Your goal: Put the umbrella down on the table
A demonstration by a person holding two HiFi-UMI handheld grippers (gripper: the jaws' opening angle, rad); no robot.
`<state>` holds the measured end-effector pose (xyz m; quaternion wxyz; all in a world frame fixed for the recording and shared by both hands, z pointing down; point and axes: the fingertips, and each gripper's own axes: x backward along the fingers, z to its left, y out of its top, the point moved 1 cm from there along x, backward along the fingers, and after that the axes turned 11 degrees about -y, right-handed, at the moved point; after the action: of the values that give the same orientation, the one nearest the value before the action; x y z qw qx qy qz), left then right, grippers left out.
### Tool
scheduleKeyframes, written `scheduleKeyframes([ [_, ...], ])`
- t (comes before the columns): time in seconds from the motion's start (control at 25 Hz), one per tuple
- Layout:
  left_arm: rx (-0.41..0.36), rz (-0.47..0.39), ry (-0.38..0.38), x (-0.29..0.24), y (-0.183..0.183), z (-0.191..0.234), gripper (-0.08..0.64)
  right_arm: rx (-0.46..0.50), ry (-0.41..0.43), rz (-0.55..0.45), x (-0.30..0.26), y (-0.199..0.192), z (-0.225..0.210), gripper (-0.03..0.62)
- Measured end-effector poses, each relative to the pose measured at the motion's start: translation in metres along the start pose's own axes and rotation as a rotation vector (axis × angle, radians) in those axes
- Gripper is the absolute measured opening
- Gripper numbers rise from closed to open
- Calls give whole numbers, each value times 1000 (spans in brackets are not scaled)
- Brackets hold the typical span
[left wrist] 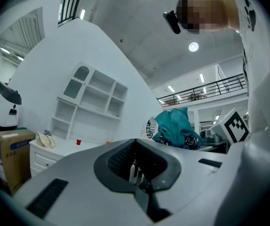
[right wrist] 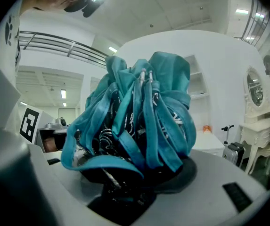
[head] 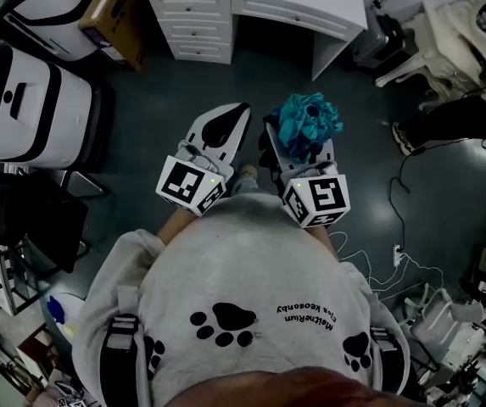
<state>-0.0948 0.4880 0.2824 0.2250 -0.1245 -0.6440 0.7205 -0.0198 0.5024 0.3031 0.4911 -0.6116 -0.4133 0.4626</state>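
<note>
Umbrella [head: 309,121], folded, is sitting clamped in the right gripper [head: 298,145], canopy poking forward, likely for laying on the white surface [head: 310,2] ahead, while the left gripper [head: 226,124] is hovering closed, empty.

right tool [head: 304,161]: holds teal umbrella [head: 309,121]; left tool [head: 222,134]: jaws together

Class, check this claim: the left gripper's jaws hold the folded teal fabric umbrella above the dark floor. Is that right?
No. The right gripper holds the folded teal fabric umbrella in its jaws above the dark floor. The right gripper view shows it.
</note>
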Motion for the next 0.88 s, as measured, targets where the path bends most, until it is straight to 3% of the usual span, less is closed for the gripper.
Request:
scheduleKeyframes([
  [0.32, 0, -23, 56, -47, 5, 51, 17, -6, 49, 16, -68, 13, -40, 262],
  [0.88, 17, -2, 102, -74, 1, 82, 17, -49, 61, 49, -105, 12, -67, 262],
])
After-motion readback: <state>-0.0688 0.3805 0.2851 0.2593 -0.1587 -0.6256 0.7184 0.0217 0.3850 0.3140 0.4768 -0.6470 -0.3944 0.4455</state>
